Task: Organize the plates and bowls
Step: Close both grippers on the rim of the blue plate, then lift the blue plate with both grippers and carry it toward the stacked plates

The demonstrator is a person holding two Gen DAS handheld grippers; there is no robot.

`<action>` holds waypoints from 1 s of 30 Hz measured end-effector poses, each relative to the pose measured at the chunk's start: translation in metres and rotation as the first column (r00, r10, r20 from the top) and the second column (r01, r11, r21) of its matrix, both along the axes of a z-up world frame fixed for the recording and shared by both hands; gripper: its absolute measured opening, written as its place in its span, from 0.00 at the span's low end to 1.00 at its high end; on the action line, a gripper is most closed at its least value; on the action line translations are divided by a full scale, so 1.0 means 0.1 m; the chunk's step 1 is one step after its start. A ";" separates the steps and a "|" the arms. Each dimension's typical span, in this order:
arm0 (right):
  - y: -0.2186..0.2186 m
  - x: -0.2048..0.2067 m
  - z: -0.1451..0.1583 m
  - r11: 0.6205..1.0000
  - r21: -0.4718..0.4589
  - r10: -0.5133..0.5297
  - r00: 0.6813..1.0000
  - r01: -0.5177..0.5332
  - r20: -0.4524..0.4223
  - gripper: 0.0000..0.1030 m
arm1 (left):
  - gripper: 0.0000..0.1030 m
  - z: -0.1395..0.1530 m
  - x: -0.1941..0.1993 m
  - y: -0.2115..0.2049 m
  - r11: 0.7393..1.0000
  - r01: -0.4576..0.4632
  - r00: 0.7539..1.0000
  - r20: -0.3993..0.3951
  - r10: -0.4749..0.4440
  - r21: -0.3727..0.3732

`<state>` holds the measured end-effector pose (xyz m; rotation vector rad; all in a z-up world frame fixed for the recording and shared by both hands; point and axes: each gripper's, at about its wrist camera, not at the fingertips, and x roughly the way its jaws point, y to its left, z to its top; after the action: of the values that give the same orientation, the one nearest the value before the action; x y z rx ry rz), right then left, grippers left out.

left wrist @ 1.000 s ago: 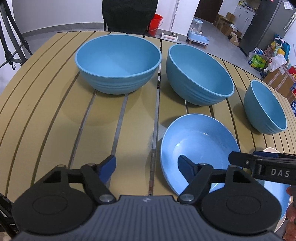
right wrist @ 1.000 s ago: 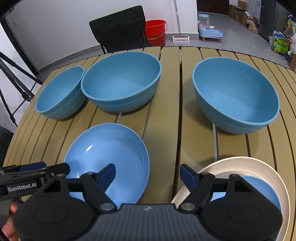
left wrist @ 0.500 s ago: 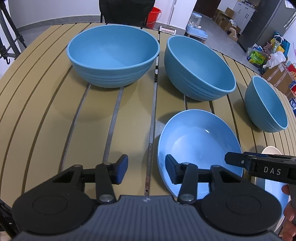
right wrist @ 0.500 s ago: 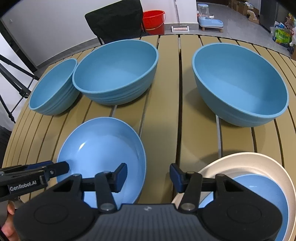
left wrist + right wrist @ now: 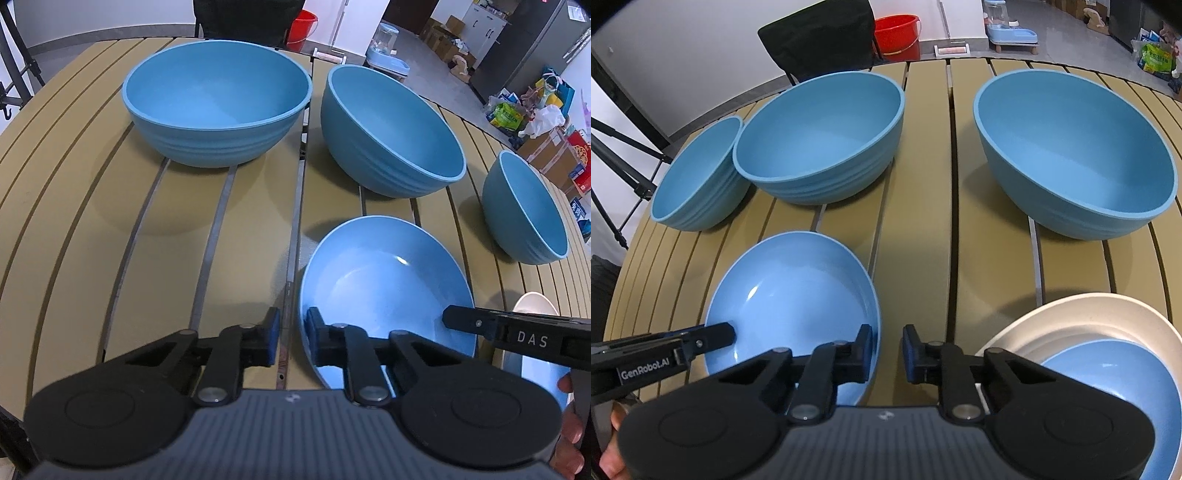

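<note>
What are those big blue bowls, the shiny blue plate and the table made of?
Big blue bowls: probably matte plastic or melamine; dull even colour, moulded ridges on the outside. Shiny blue plate: glossy, perhaps glazed ceramic or polished melamine; it shows a bright glint. Table: tan slats with grey metal-looking strips between; painted metal or plastic, hard to tell.

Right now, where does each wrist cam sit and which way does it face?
Left wrist: on left gripper, tilted down at blue plate; its closing jaws straddle the rim; right hand shows at right edge.
Right wrist: on right gripper, tilted down, closing jaws straddling the same plate's opposite rim; cream plate right.
Shared: blue plate, three blue bowls, table.
</note>
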<state>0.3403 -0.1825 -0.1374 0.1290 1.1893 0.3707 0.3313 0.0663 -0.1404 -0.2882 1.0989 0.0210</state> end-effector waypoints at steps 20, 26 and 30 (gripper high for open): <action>0.02 0.00 0.00 0.999 0.032 -0.002 1.000 0.002 0.001 0.04 | 0.06 0.00 0.01 -0.08 1.000 0.009 1.000 0.004 -0.009 0.007; 0.01 -0.01 0.01 0.999 0.033 -0.007 1.000 0.007 0.005 0.04 | 0.06 0.03 -0.01 -0.09 1.000 0.008 1.000 0.010 -0.008 0.014; 0.00 -0.03 0.02 0.999 0.034 -0.007 1.000 0.007 0.009 0.04 | 0.06 0.05 -0.01 -0.09 1.000 0.007 1.000 0.012 -0.007 0.019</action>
<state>0.3378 -0.1822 -0.1355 0.1611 1.1730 0.3855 0.3305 0.0574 -0.1357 -0.2672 1.0875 0.0236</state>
